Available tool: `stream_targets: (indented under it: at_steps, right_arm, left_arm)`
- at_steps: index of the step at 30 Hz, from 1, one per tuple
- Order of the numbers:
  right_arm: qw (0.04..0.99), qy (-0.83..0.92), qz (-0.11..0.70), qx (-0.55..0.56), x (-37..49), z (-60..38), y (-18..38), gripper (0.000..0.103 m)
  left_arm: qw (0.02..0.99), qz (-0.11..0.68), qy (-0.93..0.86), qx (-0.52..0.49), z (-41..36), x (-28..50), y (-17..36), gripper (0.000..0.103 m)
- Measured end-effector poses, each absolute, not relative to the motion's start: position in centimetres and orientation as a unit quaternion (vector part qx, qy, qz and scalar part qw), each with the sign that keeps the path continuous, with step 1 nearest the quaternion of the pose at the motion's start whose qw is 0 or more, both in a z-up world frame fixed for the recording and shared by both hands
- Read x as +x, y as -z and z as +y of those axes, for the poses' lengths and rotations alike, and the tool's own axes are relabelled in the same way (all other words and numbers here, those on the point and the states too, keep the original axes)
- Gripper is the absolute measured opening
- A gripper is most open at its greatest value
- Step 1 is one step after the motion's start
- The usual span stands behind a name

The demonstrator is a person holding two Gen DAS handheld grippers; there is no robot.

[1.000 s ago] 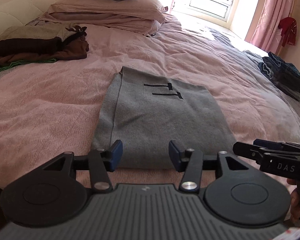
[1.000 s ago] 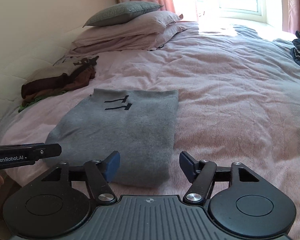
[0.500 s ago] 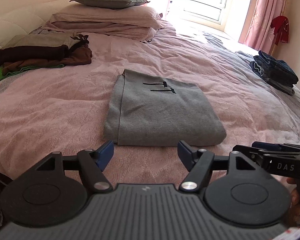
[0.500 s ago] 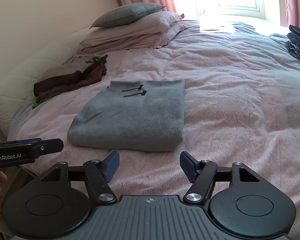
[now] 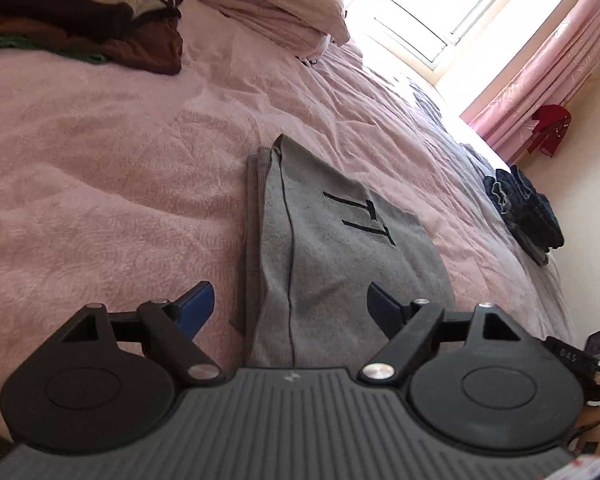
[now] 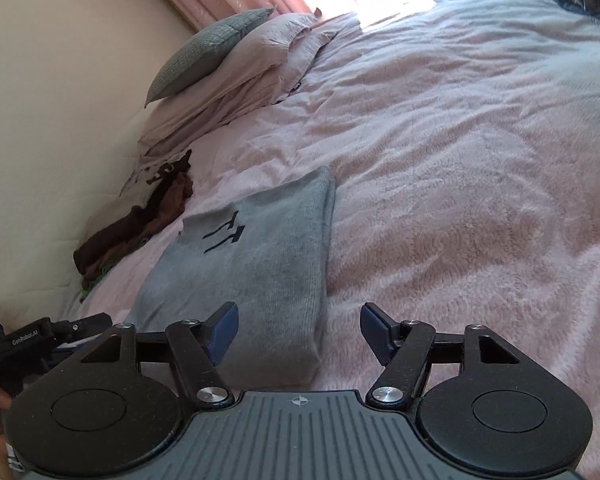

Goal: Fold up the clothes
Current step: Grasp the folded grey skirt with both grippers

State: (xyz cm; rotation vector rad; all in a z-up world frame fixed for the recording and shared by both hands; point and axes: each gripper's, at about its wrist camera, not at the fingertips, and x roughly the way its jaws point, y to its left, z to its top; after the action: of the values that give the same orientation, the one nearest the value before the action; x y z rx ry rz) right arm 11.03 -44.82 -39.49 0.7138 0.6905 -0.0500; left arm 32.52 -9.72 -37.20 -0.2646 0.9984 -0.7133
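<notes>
**Folded sweater on bed**

Grey sweater (image 5: 340, 248) folded flat on pink bedspread (image 5: 100, 184). Left gripper (image 5: 290, 304) and right gripper (image 6: 298, 326) spread wide, holding nothing, over near edge. Pillows (image 6: 236, 68) by wall, brown clothes pile (image 6: 140, 224) beside, pink curtains (image 5: 540, 80) at sunlit window (image 5: 440, 4).

a home bedroom: a pink-covered bed (image 6: 480, 160), stacked pillows (image 6: 236, 64), pink curtains (image 5: 540, 76) beside a sunlit window (image 5: 440, 12).

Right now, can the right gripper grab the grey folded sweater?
Probably yes. The right gripper has its jaws open at the near right corner of the grey sweater, which lies flat on the pink bedspread with nothing between.
</notes>
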Motion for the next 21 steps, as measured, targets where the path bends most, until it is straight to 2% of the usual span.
stream_targets:
  at_steps: [11,14,16,18,20,21]
  right_arm:
    - [0.831,-0.048,0.338,0.439,17.1,-49.3,44.6,0.065]
    - [0.818,-0.082,0.345,0.454,18.1,-50.2,45.4,0.065]
    - [0.809,-0.105,0.351,0.460,18.8,-50.5,45.9,0.064]
    - [0.799,-0.130,0.355,0.468,19.5,-50.6,46.4,0.060]
    - [0.790,-0.144,0.358,0.477,20.3,-50.1,47.1,0.044]
    - [0.787,-0.145,0.359,0.481,20.8,-49.7,47.4,0.041]
  left_arm:
    - [0.745,0.517,0.381,-0.182,-11.6,38.0,41.5,0.080]
    - [0.737,0.523,0.390,-0.173,-12.3,38.7,42.1,0.077]
    - [0.737,0.524,0.394,-0.164,-13.0,39.1,42.3,0.070]
    - [0.734,0.525,0.397,-0.169,-13.4,39.5,42.6,0.067]
    - [0.732,0.526,0.395,-0.176,-13.6,39.8,43.0,0.059]
    - [0.733,0.525,0.394,-0.177,-13.6,39.8,43.0,0.053]
